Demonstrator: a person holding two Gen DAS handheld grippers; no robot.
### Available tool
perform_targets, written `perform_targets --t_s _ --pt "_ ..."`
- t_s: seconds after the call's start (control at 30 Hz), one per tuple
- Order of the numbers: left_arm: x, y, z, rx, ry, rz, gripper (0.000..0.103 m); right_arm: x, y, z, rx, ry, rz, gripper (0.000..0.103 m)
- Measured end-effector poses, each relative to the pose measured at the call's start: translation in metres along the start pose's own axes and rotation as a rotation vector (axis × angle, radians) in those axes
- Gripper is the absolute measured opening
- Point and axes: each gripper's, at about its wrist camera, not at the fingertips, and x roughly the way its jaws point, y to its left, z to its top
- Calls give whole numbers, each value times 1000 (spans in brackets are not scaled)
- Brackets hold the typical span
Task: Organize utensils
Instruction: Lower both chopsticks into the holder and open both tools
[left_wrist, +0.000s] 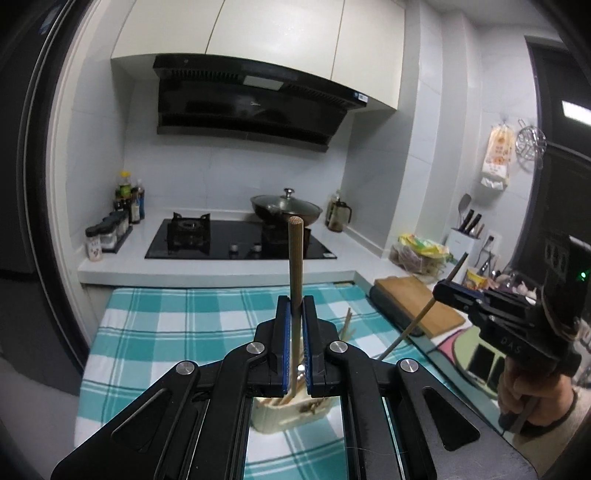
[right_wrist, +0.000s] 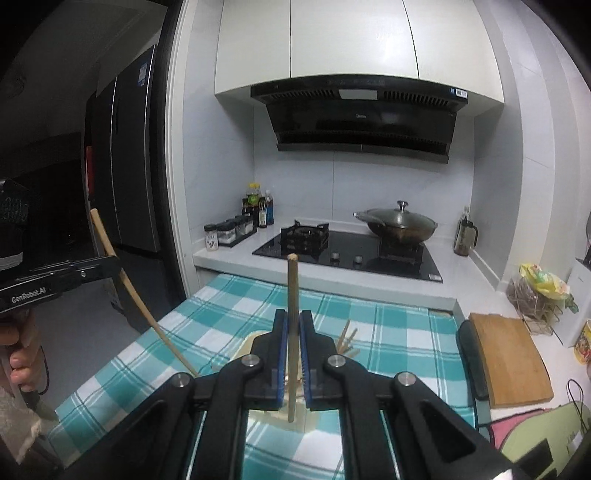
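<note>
My left gripper (left_wrist: 296, 306) is shut on a wooden chopstick (left_wrist: 295, 258) that stands upright between its blue pads, above a cream utensil holder (left_wrist: 284, 417) on the checked cloth. The left gripper also shows at the left of the right wrist view (right_wrist: 114, 264), its chopstick (right_wrist: 136, 299) slanting down toward the holder. My right gripper (right_wrist: 293, 321) is shut on a second chopstick (right_wrist: 292, 295), held upright over the holder (right_wrist: 258, 415). The right gripper also shows in the left wrist view (left_wrist: 441, 290) with its thin chopstick (left_wrist: 421, 315). More chopsticks (right_wrist: 347, 341) stick out of the holder.
A teal checked cloth (left_wrist: 177, 321) covers the table. Behind it are a black gas hob (left_wrist: 236, 240) with a lidded wok (left_wrist: 286, 208), spice jars (left_wrist: 107, 232) and bottles. A wooden cutting board (right_wrist: 509, 362) lies at the right, a dark fridge (right_wrist: 125, 166) at the left.
</note>
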Motion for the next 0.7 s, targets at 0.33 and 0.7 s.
perform_targets --t_s 0.33,0.7 --pt "138 18 -34 -62 262 40 4 118 -6 -27 16 190 34 7" --pt "125 23 -71 -5 231 169 86 166 -33 -71 231 342 101 54"
